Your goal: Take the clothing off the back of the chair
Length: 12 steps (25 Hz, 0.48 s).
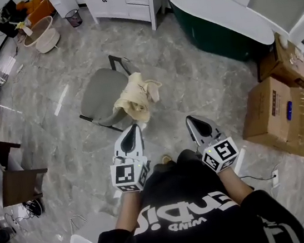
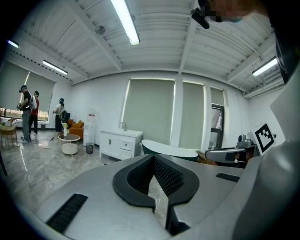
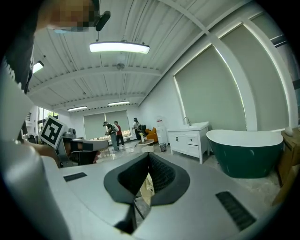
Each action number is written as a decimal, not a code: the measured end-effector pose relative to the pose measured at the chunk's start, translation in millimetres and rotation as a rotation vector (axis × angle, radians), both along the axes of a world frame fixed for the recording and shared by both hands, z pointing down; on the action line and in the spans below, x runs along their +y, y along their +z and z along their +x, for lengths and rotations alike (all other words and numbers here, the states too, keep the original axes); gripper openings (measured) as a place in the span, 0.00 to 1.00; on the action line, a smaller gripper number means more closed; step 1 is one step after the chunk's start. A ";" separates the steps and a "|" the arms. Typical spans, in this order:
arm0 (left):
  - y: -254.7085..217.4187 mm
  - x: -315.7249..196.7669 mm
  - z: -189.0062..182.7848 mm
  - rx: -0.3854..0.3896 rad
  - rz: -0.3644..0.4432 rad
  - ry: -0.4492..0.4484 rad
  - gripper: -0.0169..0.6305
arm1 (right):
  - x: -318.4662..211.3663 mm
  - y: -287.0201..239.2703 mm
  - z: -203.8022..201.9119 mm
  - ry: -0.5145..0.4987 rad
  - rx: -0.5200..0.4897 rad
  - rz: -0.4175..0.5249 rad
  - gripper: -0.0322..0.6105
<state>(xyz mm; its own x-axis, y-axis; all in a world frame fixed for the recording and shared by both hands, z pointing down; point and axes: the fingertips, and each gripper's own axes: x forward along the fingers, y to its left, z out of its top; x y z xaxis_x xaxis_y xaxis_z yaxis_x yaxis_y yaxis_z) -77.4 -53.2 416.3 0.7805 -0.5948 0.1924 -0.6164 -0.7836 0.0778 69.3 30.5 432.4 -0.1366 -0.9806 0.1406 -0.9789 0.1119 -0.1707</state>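
The left claw [image 1: 132, 128] and right claw [image 1: 191, 119], closed and empty, point up-frame at the clothing [image 1: 136, 97] on the chair [image 1: 99, 94], likely to reach it.

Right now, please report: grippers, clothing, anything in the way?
Left gripper and right gripper shut, empty. Cream clothing draped on back of chair, untouched. Only floor between grippers and chair.
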 end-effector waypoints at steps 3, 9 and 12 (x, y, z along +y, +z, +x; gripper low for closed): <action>1.4 -17.7 5.2 0.005 -0.008 -0.005 0.05 | -15.1 0.2 6.1 0.004 0.003 -0.008 0.07; 8.2 -51.5 19.0 -0.005 -0.022 -0.031 0.05 | -55.3 2.3 20.3 -0.028 -0.002 -0.010 0.07; 11.3 -69.0 31.0 -0.008 -0.029 -0.061 0.05 | -77.5 3.9 34.0 -0.060 -0.004 -0.012 0.07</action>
